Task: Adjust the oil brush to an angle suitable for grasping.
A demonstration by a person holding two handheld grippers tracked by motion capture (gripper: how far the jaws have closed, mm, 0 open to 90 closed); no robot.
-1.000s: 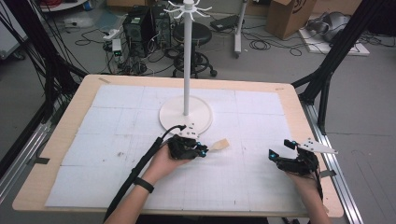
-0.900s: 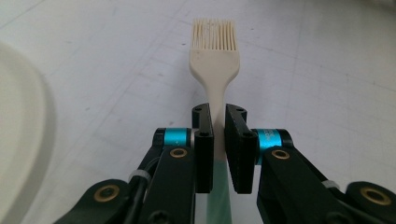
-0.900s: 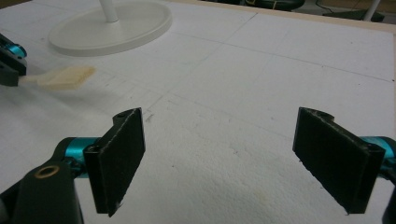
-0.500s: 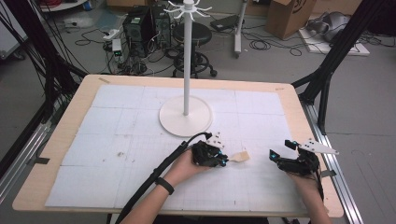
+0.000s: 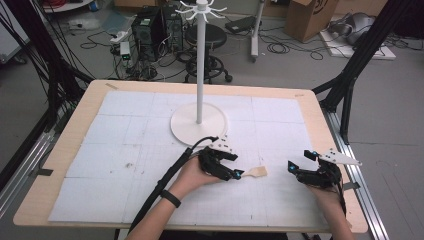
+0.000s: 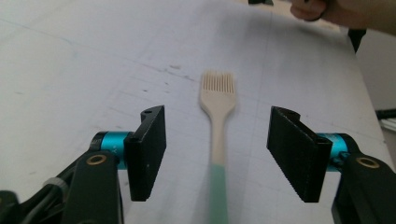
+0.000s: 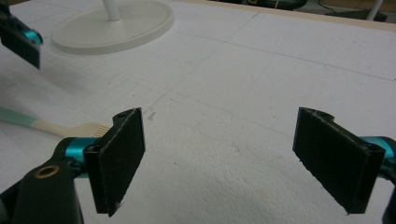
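Note:
A beige brush (image 6: 216,93) with a mint-green handle lies flat on the white mat, bristles pointing away from my left gripper (image 6: 217,140). That gripper is open, and the handle runs between its two jaws without touching either. In the high view the brush (image 5: 256,172) sticks out to the right of the left gripper (image 5: 236,174), at the table's front middle. My right gripper (image 5: 292,167) rests open near the front right, a short gap from the bristles. In the right gripper view its jaws (image 7: 219,154) hold nothing and the brush (image 7: 56,127) lies at the left.
A white hook stand rises from a round base (image 5: 199,125) at mid-table, behind the left gripper, with its hooks (image 5: 201,7) high above. The base (image 7: 112,25) also appears in the right gripper view. A white mat (image 5: 125,150) covers the wooden table (image 5: 65,150).
My left gripper moved right and toward the front edge, the brush going with it. The brush now lies on the mat between its open jaws. The right gripper stayed put.

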